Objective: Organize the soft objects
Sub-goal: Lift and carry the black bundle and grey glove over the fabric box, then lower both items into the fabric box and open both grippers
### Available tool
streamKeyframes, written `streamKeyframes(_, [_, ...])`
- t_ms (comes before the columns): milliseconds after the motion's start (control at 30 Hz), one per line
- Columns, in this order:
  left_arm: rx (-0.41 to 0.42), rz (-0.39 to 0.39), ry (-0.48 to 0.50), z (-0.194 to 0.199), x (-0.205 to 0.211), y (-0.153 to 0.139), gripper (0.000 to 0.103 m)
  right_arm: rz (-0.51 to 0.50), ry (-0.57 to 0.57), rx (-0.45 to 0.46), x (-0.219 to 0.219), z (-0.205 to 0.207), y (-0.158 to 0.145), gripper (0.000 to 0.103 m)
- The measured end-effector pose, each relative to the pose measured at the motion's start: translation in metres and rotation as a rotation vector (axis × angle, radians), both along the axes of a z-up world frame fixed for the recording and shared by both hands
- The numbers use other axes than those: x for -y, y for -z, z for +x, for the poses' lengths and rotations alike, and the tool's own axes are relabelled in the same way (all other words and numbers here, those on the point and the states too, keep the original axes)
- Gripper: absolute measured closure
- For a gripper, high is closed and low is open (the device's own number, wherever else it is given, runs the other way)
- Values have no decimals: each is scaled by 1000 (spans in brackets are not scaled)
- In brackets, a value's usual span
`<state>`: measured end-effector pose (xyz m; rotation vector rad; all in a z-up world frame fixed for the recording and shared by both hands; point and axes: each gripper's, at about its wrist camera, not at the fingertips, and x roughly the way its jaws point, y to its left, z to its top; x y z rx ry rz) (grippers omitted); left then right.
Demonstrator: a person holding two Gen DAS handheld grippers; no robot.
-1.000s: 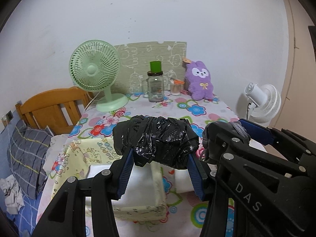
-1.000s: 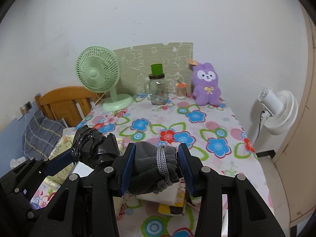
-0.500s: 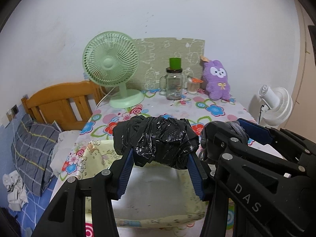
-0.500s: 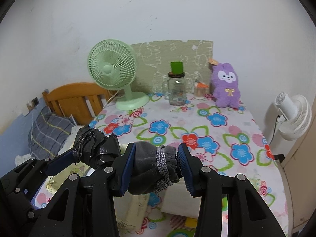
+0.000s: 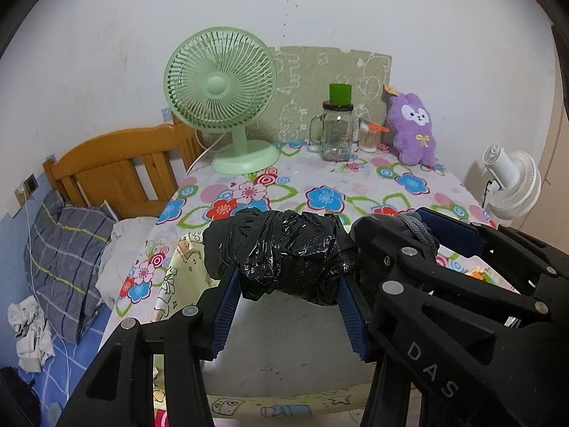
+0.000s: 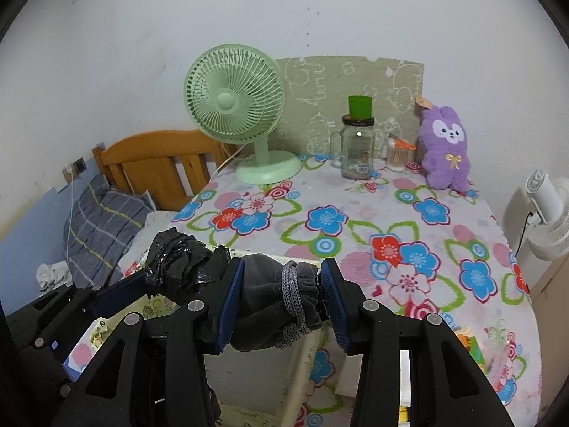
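Item: black plastic bundle (image 5: 281, 254), clamped in left tongs (image 5: 288, 306), held above the open fabric box (image 5: 284, 356) at the near bench (image 6: 355, 210) edge.
Item: grey drawstring pouch (image 6: 281, 299), clamped in right tongs (image 6: 281, 307), just right of it.
Handling: centre each over the box, lower, then release.
Lettering: "DAS" on tong arm.

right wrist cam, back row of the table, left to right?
green fan → glass jar with a green cap → small pot with an orange lid → purple plush bunny. Off the table's right edge: white fan.
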<state>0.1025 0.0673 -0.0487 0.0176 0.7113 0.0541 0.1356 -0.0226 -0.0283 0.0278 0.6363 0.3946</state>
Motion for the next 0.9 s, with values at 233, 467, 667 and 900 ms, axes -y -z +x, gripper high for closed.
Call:
streamKeyframes(233, [-39, 3, -13, 5, -12, 13, 47, -2, -19, -28, -14, 7, 13, 55])
streamKeyframes(467, [-80, 21, -43, 18, -20, 29, 46, 27, -45, -62, -24, 17, 30, 55])
streamKeyframes(667, [-116, -20, -50, 26, -26, 40, 40, 4, -52, -101, -30, 28, 40, 55])
streamKeyframes(900, [-139, -79, -32, 26, -32, 43, 30, -26, -76, -121, -34, 29, 41, 34])
